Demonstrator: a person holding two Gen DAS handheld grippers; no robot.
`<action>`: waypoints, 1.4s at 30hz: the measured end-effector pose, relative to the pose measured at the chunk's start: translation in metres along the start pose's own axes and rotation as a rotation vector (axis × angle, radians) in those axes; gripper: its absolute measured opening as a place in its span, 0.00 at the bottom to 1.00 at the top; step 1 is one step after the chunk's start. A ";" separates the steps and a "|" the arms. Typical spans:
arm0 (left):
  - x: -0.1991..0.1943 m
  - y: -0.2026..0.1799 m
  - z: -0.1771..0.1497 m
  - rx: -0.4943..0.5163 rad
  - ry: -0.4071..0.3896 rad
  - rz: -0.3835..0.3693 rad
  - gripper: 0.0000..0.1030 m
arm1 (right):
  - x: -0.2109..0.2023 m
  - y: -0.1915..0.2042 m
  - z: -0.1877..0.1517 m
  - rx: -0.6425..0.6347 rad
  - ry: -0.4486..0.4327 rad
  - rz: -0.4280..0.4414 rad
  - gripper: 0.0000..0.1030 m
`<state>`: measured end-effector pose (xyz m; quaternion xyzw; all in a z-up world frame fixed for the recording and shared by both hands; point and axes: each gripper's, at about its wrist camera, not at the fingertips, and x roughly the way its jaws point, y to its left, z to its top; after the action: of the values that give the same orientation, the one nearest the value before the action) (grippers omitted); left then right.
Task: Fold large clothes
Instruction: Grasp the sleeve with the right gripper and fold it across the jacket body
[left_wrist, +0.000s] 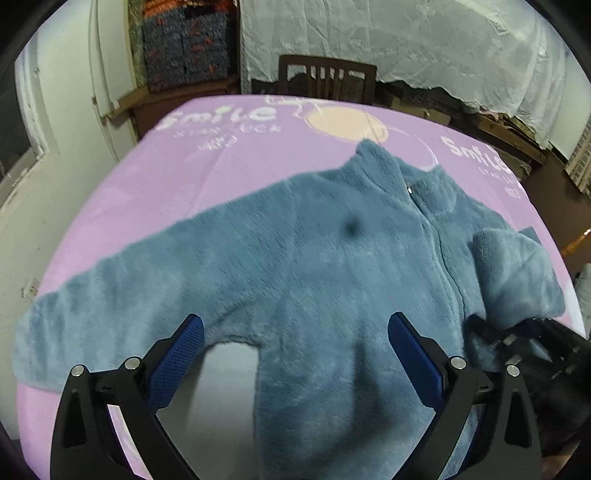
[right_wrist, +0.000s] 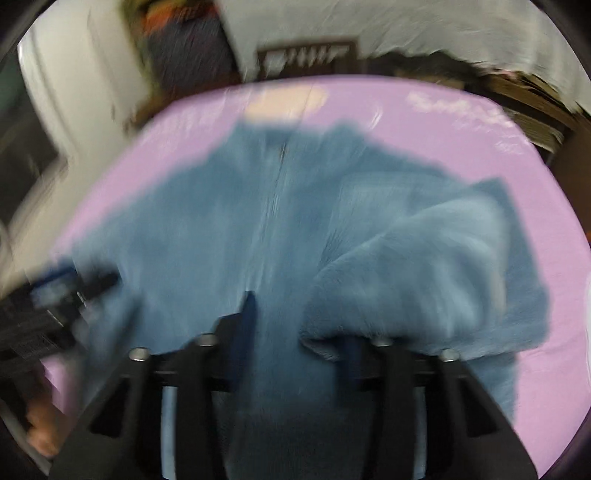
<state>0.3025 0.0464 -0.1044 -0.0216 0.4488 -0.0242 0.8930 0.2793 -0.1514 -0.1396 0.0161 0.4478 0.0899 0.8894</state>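
Blue fleece jacket (left_wrist: 314, 258) lies front-up on the table, which is covered by a pink printed cloth (left_wrist: 207, 173). Collar points away from both cameras, hem towards them; the zip runs along that long axis.

Sleeve on the left of the left wrist view (left_wrist: 110, 295) is spread out flat, running sideways across the cloth. The opposite sleeve (right_wrist: 417, 266) is already folded in over the jacket body and lies bunched right of the zip.

Left claw (left_wrist: 295, 354): jaws wide apart, nothing between them, hovering over the lower body of the jacket, with the armpit of the flat sleeve just under its left finger.

Right claw (right_wrist: 299, 332): picture badly motion-blurred. Jaws stand partly apart; the folded sleeve's edge drapes over the right finger, but whether the pads press it cannot be told.

Judgement: the flat sleeve is the next part to fold. It lies to the left of the left claw, so the left hand is nearer.
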 end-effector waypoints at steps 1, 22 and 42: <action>0.001 -0.001 -0.001 0.003 0.003 -0.002 0.97 | -0.006 0.007 -0.005 -0.043 -0.031 -0.023 0.45; -0.011 -0.160 -0.025 0.473 -0.083 -0.038 0.97 | -0.061 -0.147 -0.011 0.361 -0.175 -0.021 0.16; 0.021 -0.154 0.026 0.255 -0.075 -0.110 0.27 | -0.043 -0.176 -0.024 0.493 -0.154 0.165 0.18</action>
<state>0.3322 -0.1079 -0.0967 0.0665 0.4065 -0.1292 0.9020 0.2605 -0.3330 -0.1394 0.2752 0.3844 0.0488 0.8798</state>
